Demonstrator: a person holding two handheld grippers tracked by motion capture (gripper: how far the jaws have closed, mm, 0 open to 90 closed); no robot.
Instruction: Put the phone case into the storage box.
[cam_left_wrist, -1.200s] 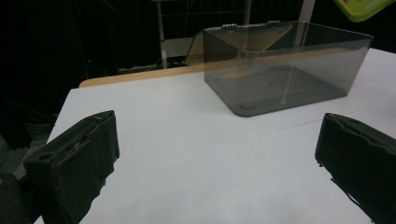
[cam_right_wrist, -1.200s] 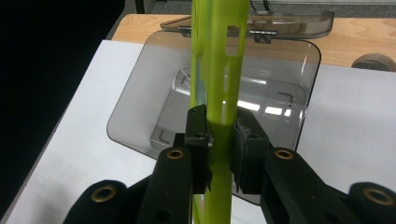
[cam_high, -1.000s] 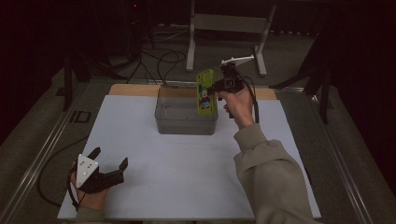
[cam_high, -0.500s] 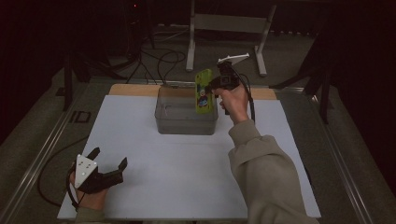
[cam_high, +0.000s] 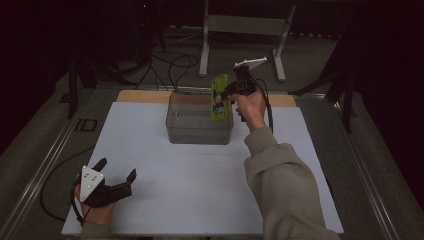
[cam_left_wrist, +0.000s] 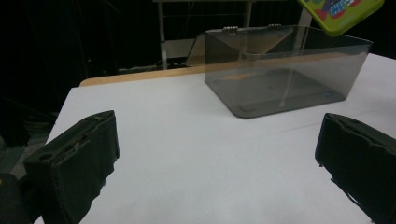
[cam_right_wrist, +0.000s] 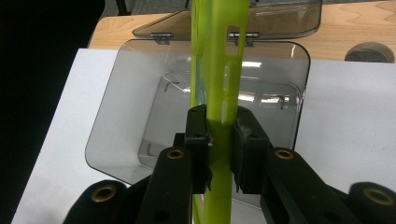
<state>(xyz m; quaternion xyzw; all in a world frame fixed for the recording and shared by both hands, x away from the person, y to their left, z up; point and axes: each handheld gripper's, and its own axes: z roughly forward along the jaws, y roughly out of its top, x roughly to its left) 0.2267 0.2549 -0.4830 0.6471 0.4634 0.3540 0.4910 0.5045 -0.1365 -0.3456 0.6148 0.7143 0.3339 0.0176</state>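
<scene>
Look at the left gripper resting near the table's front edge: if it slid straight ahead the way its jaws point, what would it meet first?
Probably the clear plastic box. The left gripper, jaws open, faces it across bare white table; nothing lies between, though depth is hard to judge.

Open white sheet, one box in our way

We see bare white table cover (cam_high: 200, 180) around the clear grey plastic box (cam_high: 199, 131), whose lid (cam_right_wrist: 280, 21) hangs behind.

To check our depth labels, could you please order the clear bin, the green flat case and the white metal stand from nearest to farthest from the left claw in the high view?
1. Clear bin, mid-table, up and right of the left claw.
2. Green flat case, held upright over the bin's right end.
3. White metal stand, on the floor beyond the table.
</scene>
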